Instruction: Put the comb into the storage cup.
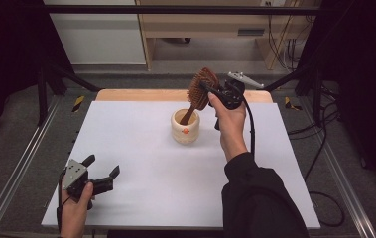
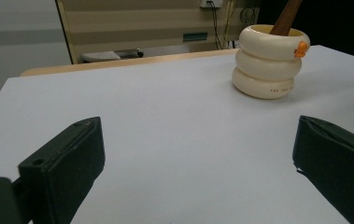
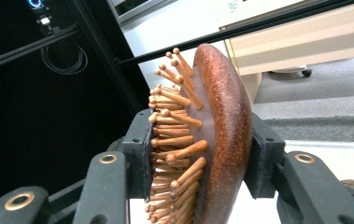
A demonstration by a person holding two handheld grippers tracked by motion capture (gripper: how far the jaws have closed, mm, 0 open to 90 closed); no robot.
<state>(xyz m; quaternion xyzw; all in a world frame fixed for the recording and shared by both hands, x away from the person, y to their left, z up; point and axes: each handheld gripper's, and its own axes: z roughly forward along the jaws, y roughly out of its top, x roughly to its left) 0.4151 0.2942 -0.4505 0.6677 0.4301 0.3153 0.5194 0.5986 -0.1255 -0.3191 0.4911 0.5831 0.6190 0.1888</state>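
The right gripper [image 1: 206,89] sat clamped on the head of the wooden hairbrush [image 1: 201,89], up at about twelve o'clock on the white table [image 1: 141,148], just inside its far edge. In the right gripper view the grip was plain to see: one black jaw pressed into the brush's wooden pins, the other flat against its rounded reddish-brown back, the hairbrush [image 3: 212,135] pinched squarely between them. From the high view the brush leaned, its head up and to one o'clock of the cream cup [image 1: 185,127], its handle running down at a slant into the cup's mouth. The cup itself, a stack of three rounded rings with a small orange mark on its side, stood upright on the table just below and to seven o'clock of the gripper. The person's right hand [image 1: 230,124] held that gripper from the four o'clock side of the cup, dark sleeve trailing back toward the near edge. Down at eight o'clock, near the table's front left corner, the left gripper [image 1: 102,168] rested in the left hand [image 1: 76,203], well apart from the cup, jaws spread wide with nothing between them; its own view showed the two black jaws standing far apart over bare white tabletop, the cup [image 2: 269,63] off at one o'clock.
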